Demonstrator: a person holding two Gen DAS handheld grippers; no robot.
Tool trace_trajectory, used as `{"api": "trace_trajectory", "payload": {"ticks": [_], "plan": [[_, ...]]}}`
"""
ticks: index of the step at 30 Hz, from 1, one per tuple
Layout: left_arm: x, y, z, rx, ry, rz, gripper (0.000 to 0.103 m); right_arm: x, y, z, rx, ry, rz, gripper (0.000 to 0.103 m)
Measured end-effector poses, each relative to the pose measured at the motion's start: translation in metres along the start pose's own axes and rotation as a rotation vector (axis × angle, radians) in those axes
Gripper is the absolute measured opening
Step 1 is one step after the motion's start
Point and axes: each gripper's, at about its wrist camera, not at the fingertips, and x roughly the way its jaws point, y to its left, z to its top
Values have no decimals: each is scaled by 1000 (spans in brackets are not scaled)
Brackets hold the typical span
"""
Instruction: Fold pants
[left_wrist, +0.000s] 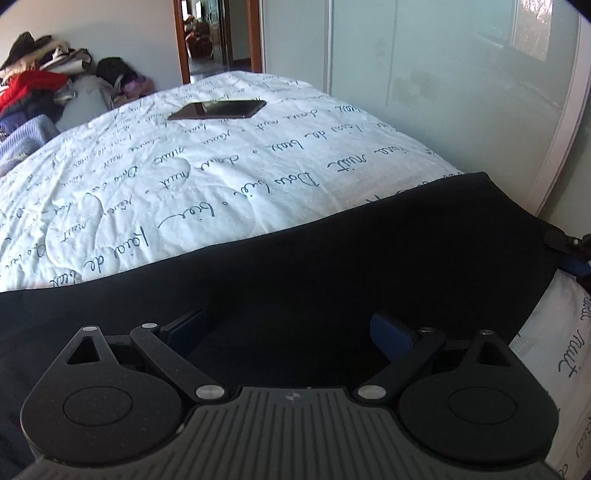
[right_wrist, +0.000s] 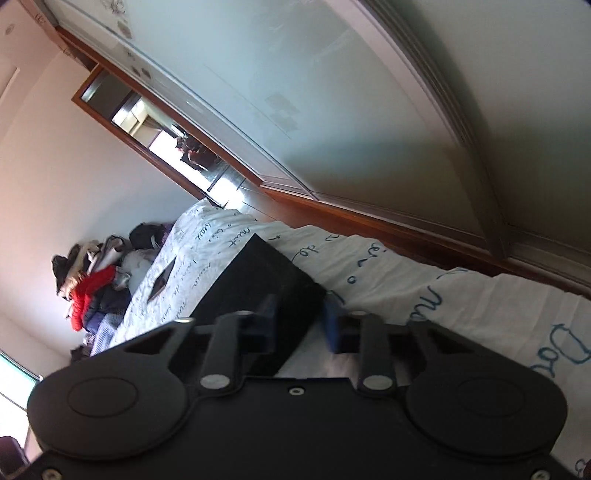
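Black pants (left_wrist: 332, 266) lie spread across the near edge of the bed (left_wrist: 221, 155), on its script-printed quilt. The left gripper (left_wrist: 288, 328) hovers over the dark cloth, jaws wide apart and holding nothing. The right gripper (right_wrist: 299, 321) sits at the pants' far corner, jaws parted with the fabric edge between them, not pinched. Best move, I'd say: close both on matching corners and lift evenly, well short of the phone (left_wrist: 218, 109).
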Motion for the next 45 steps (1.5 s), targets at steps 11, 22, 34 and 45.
{"api": "trace_trajectory", "payload": {"ticks": [11,22,34,45], "plan": [[-3,7,51,-204,17,-217,96,-8,115,-72,-918,-126,-216,16],[14,-11,70,-324,47,-427,95,-33,147,-100,-1080,-79,-22,16],[-63,62,10,-246,-83,-120,14,-49,192,-137,-1109,54,277,16],[-60,195,-43,-368,60,120,42,-5,246,-226,-1260,357,441,16]]}}
